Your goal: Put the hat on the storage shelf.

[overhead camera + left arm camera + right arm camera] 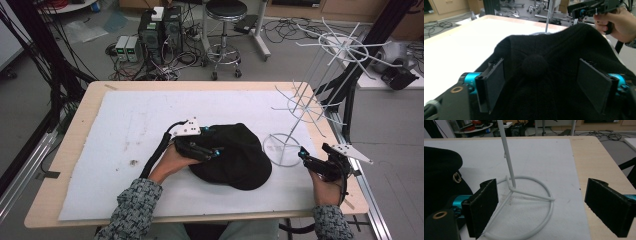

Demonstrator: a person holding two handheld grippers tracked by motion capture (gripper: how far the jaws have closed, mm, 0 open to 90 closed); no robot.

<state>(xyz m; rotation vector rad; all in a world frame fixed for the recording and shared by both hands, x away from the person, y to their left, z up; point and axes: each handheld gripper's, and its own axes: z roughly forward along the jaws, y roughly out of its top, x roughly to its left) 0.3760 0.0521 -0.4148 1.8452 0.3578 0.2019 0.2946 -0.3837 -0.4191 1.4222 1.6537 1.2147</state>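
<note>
Seen from above, left to right across the white-covered worktop (125, 125): left claw (212, 151) resting on a black cap (240, 157) near the middle, jaws spread wide to either side of the crown, nothing pinched yet. In the left gripper view, the fabric button (534, 65) at the top of the cap sitting midway between the two pads (495, 83), cloth bulging up between them but not clamped. Just right of the cap, a white wire hat stand (295, 125), round base flat on the cover, thin pole rising to prongs above. Farthest right, right claw (303, 156) hovering low beside that base, also wide open and empty; in the right gripper view, the ring base (529, 207) and pole lying between the parted jaws, not touched, with the edge of the cap and a small metal eyelet (456, 178) at the left. Step in hand, by the look of it: taking hold of the cap at its crown while readying the other hand to steady the stand. Next move likely calling for closing the left jaws on a fold of cloth at the button, closing the right on the base or pole to keep the light stand from tipping, then lifting the cap clear and over a prong.
</note>
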